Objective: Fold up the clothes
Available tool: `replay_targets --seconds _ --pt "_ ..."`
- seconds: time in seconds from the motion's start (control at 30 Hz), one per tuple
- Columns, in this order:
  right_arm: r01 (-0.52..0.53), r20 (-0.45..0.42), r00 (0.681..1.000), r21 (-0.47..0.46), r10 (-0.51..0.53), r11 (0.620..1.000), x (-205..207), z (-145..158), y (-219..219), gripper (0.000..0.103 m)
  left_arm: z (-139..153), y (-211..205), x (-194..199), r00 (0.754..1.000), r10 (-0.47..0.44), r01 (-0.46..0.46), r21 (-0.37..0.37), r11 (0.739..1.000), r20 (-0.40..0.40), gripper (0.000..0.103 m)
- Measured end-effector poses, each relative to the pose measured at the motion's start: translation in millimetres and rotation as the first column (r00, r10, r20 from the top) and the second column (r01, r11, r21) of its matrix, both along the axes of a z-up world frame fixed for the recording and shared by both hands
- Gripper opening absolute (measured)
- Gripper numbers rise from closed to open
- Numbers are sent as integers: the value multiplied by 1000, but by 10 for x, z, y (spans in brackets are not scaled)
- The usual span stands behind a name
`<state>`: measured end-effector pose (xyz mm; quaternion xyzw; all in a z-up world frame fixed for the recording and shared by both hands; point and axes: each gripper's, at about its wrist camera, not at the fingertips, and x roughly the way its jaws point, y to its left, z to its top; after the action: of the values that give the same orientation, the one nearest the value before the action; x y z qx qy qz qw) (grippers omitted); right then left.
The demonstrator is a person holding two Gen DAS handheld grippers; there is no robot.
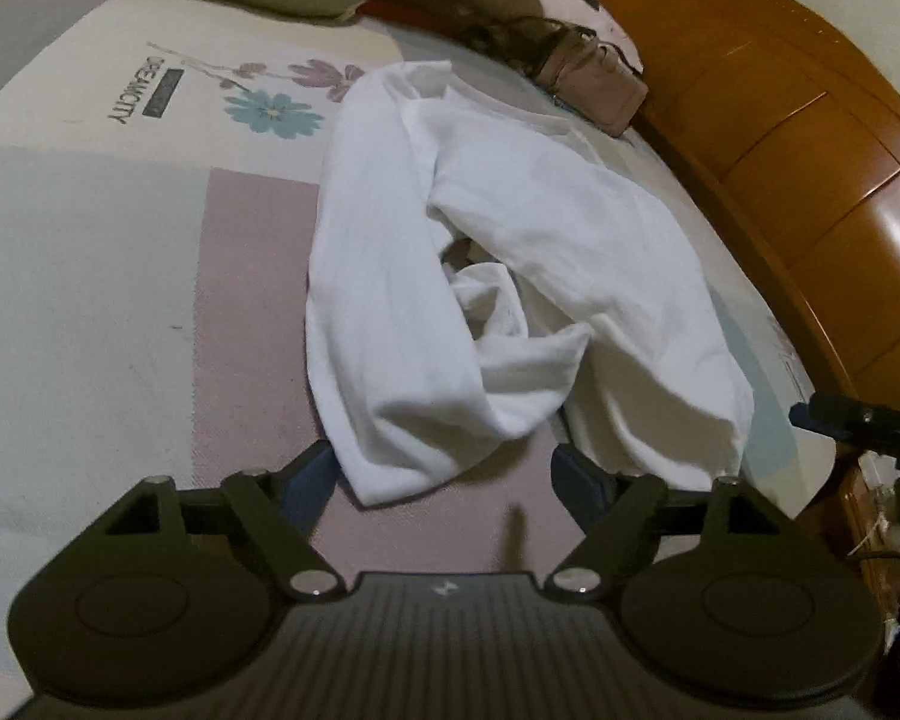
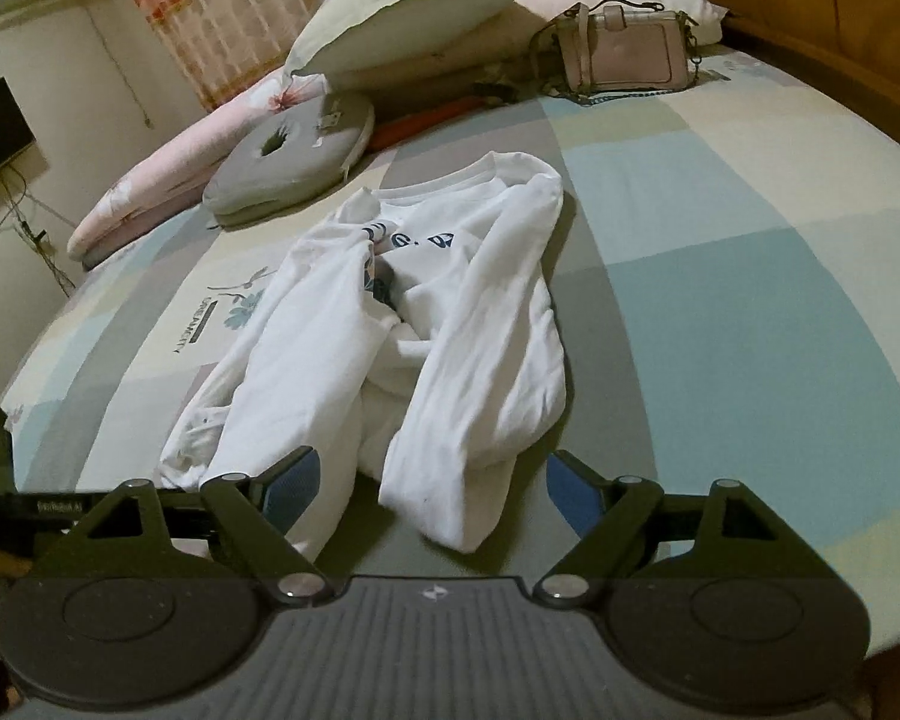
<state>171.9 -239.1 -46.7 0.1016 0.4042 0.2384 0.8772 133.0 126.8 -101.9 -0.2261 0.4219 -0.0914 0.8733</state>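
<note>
Two grippers wide apart, empty: left gripper [image 1: 444,474], right gripper [image 2: 432,480] | bedsheet [image 1: 90,276] print: "DREAMCITY"

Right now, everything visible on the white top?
The white top looks like soft cotton, long-sleeved, with a ribbed round neck and dark blue print partly hidden on the chest. It lies on the bedsheet, neck toward the pillows, both sides and sleeves folded inward, bunched in the middle. Neither gripper touches it.

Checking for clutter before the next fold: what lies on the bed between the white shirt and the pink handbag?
Nothing. In the right wrist view only bare patchwork bedsheet lies between the white shirt and the pink handbag.
</note>
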Motion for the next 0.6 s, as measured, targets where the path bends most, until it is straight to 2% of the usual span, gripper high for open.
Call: replay_targets --seconds 0.2,0.33,0.43,0.47,0.5,0.6 --pt "13 1 1000 41 -13 999 -90 33 -14 86 -61 28 151 999 7 -5 -59 998 41 80" --pt "3 14 1000 33 -3 999 -137 60 60 86 -68 -18 318 998 13 -11 -31 999 65 79" --pt "1 23 1000 21 -2 1000 -171 71 102 86 -44 -103 277 997 32 -37 64 997 73 57" --pt "1 25 1000 17 -2 1000 -179 70 110 86 -47 -98 255 996 36 -42 76 996 77 45" --pt "1 25 1000 16 -2 1000 -187 66 112 86 -52 -87 234 996 41 -48 85 995 81 37" --pt "14 16 1000 11 -14 1000 -172 41 106 86 -86 45 226 995 66 -68 30 997 70 28"
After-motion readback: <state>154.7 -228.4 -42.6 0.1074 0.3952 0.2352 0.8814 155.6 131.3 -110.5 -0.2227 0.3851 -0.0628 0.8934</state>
